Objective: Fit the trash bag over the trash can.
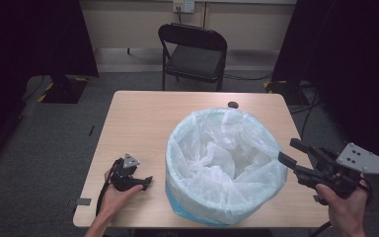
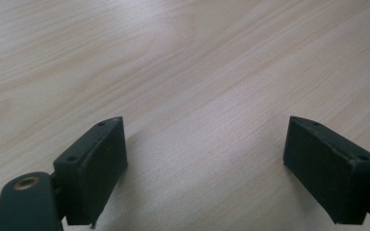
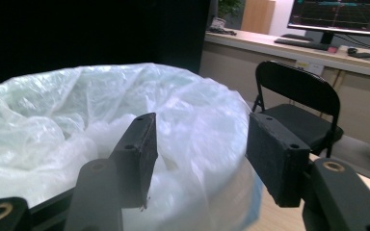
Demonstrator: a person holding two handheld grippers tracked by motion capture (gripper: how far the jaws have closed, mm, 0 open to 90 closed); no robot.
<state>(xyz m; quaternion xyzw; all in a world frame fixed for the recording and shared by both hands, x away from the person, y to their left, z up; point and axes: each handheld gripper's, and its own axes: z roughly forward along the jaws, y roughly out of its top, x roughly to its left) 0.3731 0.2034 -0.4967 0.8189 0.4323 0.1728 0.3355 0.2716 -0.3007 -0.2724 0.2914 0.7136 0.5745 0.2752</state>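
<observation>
A round blue bin point(image 1: 176, 203) lined with a white see-through plastic bag point(image 1: 227, 163) stands on the wooden table point(image 1: 138, 118), right of centre near the front edge. My left gripper point(image 1: 143, 181) lies low on the table just left of the bin, in a hand. In the left gripper view its jaws point(image 2: 204, 139) are open over bare wood with nothing between them. My right gripper point(image 1: 286, 150) hovers at the bin's right rim and points left toward the bag. Its jaws point(image 3: 201, 139) are open, and the bag's rim point(image 3: 125, 96) lies just beyond them, untouched.
A black folding chair point(image 1: 193, 54) stands behind the table's far edge. A small dark object point(image 1: 233, 104) lies on the table behind the bin. Dark curtains flank both sides. The right gripper view shows the chair point(image 3: 298, 96) and a desk with a monitor point(image 3: 339, 14).
</observation>
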